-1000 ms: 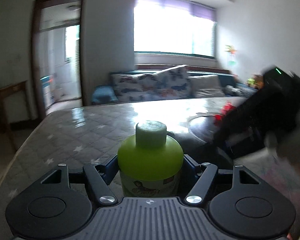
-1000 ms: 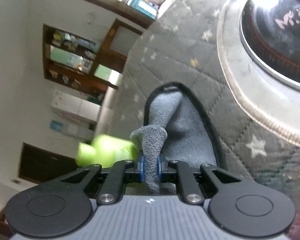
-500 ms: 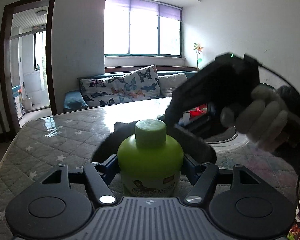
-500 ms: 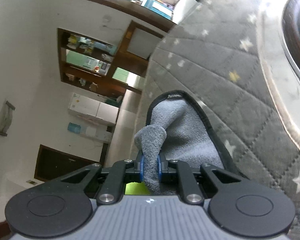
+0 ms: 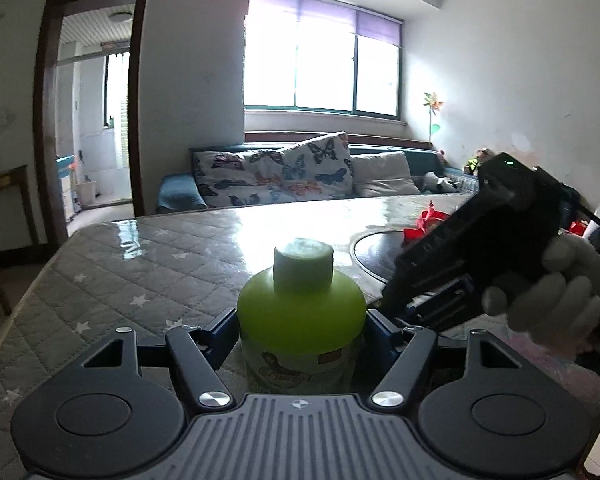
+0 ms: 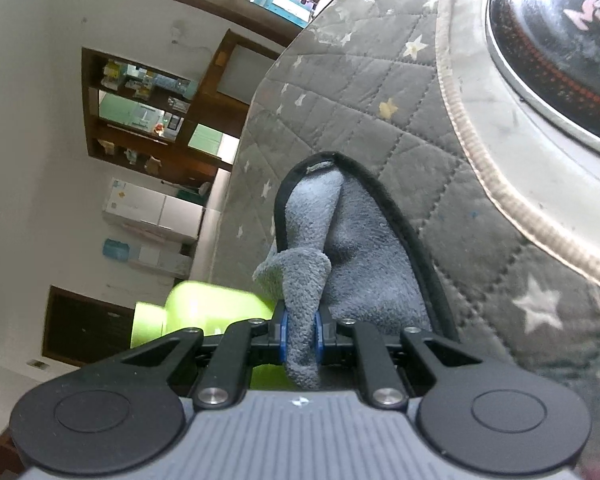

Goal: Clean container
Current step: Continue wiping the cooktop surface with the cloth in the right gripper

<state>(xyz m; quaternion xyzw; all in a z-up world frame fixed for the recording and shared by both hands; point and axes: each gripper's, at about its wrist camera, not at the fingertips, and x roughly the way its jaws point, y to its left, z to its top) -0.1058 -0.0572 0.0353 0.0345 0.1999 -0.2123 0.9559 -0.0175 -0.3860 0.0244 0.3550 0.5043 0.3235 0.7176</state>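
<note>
Gripping the bottle (image 5: 301, 312) upright, left gripper (image 5: 300, 330) clamps its sides; right gripper (image 6: 300, 330), at its 3 o'clock, pinches a cloth (image 6: 340, 248); wiping looks unfinished, judging by the cloth's gap

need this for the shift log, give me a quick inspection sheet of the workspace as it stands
surface: quilted grey star-print table cover, glossy in the window light
job's things: green bottle, capped and upright; grey cloth bunched up
clutter: red item by the round dark tray
grippers: left gripper clamps the bottle; right gripper pinches the cloth
cables: dark cable behind the right gripper
surroundings: sofa, window, doorway, wall shelves
</note>
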